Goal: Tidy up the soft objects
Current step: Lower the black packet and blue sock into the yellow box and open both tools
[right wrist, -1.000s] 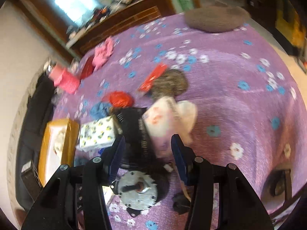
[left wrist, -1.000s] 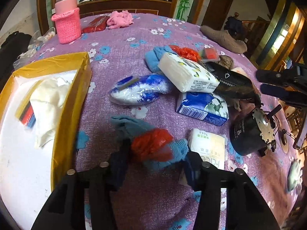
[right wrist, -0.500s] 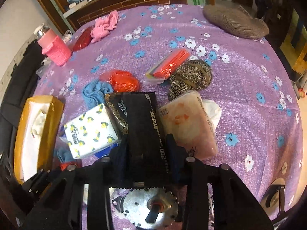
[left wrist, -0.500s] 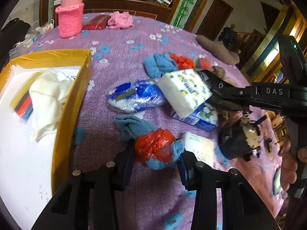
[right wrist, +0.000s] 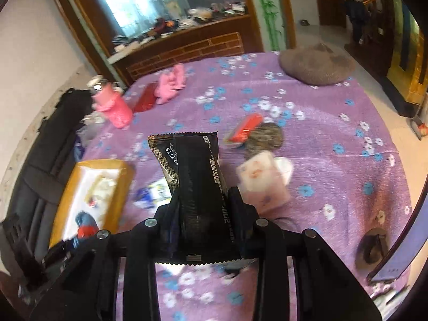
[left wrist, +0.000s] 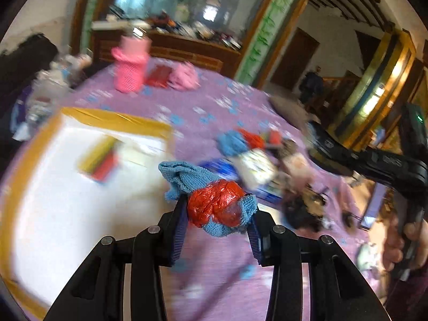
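- Blue cloth bundle (left wrist: 216, 203), terry fabric wrapped round a crinkled red plastic ball, is pinched between two blue pads, lifted clear of the purple tablecloth (right wrist: 334, 123) beside the yellow-rimmed box (left wrist: 112, 119).
- Black foil packet (right wrist: 196, 176), gold-patterned with white print, long and flat with a serrated end, is clamped upright-tilted above the tablecloth's middle.

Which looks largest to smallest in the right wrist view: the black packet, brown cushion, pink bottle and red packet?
1. black packet, though it is held nearest the camera, which inflates it.
2. brown cushion, far back on the table.
3. pink bottle.
4. red packet.
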`<state>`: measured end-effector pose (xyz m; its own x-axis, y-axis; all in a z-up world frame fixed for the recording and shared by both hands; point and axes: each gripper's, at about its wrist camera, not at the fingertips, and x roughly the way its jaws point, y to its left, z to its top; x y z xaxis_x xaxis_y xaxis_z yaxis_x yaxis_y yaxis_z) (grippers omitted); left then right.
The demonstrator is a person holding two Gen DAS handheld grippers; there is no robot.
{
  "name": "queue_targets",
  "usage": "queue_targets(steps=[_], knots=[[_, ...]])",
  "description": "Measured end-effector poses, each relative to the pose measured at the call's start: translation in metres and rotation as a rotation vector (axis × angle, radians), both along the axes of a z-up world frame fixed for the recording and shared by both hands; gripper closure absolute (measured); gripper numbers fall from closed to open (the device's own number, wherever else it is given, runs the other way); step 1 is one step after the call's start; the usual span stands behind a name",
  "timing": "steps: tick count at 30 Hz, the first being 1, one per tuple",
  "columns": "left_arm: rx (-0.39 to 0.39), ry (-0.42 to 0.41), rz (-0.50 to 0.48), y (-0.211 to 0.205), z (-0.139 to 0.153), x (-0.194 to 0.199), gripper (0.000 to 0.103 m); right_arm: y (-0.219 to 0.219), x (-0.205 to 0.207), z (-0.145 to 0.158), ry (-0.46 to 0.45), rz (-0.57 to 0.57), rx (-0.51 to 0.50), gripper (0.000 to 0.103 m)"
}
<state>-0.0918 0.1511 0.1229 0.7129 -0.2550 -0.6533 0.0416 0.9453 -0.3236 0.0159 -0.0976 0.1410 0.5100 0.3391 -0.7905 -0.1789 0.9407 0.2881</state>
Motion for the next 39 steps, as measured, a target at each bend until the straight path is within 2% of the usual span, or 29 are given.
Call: queue_targets(steps=[4,8,11,19,25,30,37,39], knots=[[0.077,0.005,0.102,0.052,0.010,-0.009,0.064,0.027,-0.012,0.006,0.018,0.064,0.085,0.072],[0.139,0.040,0.178,0.096,0.005,-0.001,0.064,0.070,-0.010,-0.007,0.081,0.125,0.164,0.072],[0.149,0.082,0.210,0.120,-0.005,0.016,0.064,0.104,-0.007,-0.024,0.139,0.152,0.225,0.072],[0.142,0.166,0.232,0.135,-0.031,0.090,0.063,0.188,0.003,-0.078,0.302,0.208,0.358,0.072],[0.139,0.195,0.236,0.147,-0.052,0.135,0.062,0.221,0.013,-0.106,0.322,0.175,0.326,0.072],[0.127,0.194,0.252,0.154,-0.064,0.153,0.060,0.232,0.017,-0.121,0.334,0.163,0.290,0.072],[0.084,0.160,0.280,0.163,-0.053,0.139,0.055,0.238,0.013,-0.115,0.282,0.173,0.246,0.072],[0.072,0.136,0.297,0.167,-0.043,0.129,0.047,0.238,0.011,-0.110,0.262,0.175,0.262,0.072]])
